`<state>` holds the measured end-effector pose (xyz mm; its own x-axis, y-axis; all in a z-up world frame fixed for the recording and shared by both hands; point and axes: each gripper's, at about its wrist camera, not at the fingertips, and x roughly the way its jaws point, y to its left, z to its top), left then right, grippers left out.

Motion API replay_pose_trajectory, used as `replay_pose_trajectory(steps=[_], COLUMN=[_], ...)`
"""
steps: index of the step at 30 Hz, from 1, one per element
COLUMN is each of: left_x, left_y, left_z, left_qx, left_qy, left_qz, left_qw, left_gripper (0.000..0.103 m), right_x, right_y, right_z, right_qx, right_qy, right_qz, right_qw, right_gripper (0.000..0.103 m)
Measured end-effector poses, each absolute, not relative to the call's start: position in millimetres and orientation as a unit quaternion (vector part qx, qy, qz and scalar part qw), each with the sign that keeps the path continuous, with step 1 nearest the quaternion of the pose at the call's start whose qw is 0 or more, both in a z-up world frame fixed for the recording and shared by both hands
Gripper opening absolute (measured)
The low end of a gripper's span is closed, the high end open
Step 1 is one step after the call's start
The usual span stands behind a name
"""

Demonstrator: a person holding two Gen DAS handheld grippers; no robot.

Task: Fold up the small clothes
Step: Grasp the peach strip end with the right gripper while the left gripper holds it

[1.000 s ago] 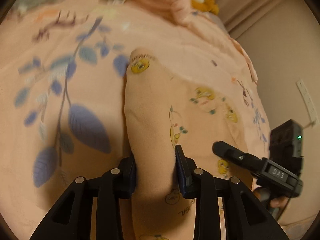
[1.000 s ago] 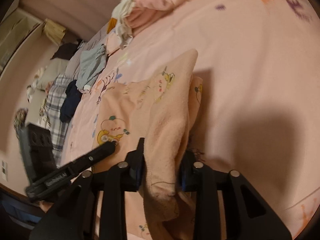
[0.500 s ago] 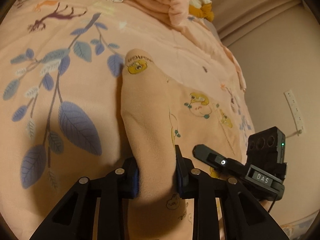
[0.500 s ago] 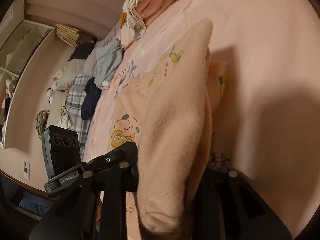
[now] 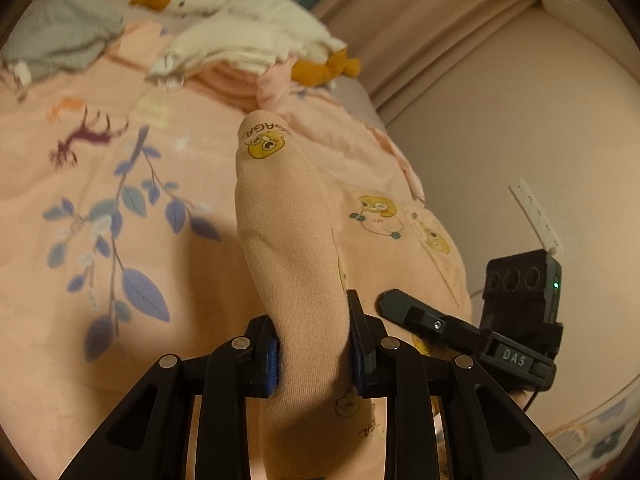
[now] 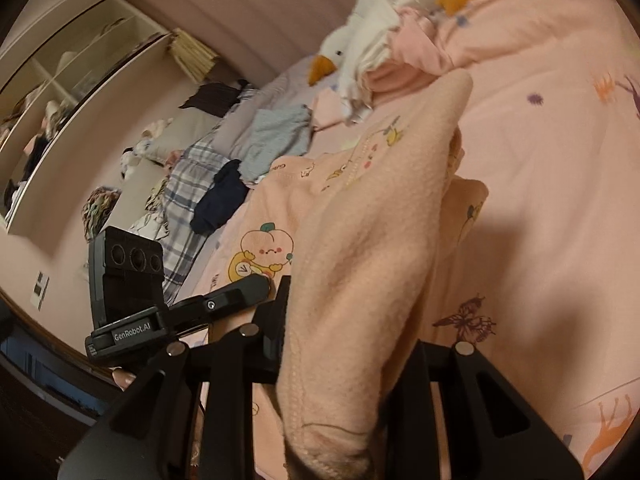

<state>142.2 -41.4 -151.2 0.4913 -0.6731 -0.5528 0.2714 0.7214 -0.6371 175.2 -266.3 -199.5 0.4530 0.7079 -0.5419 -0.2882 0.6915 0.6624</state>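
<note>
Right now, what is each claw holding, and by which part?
Both hold the same peach printed garment: the left claw pinches a raised fold of it, the right claw another bunched fold near a stitched edge.

My left wrist camera looks forward along my left two-finger gripper [image 5: 314,346], close over the pink printed bedspread [image 5: 132,280], with the white plush goose with orange beak and feet [image 5: 248,20] far ahead and my right two-finger gripper [image 5: 404,306] just to the right. My right wrist camera sits equally near, facing the same way; there the left gripper [image 6: 248,286] shows on the left. Both views share the goose [image 6: 372,28], the bedspread [image 6: 560,140] and the peach cartoon-print fleece garment [image 5: 296,240] [image 6: 372,248].
</note>
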Motion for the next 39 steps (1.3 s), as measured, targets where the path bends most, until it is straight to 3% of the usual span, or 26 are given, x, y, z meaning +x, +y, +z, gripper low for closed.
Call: replay_pose_trajectory(steps=[10,39], left_x=[124,113], left_y=[-32,28], left_z=[-128,-132], left_qx=[-0.207,-0.184], left_qy=[0.379,0.373], left_qz=[-0.268,-0.2], left_qw=[0.861,0.887], left_gripper=[0.025,0.025], right_x=[168,192], right_y=[-247,-177], right_z=[-186,-202], right_qx=[0.241,0.227], right_qy=[0.41,0.433], right_qz=[0.336,0.373], right_qw=[0.813,0.789], right_gripper=[0.025,0.026])
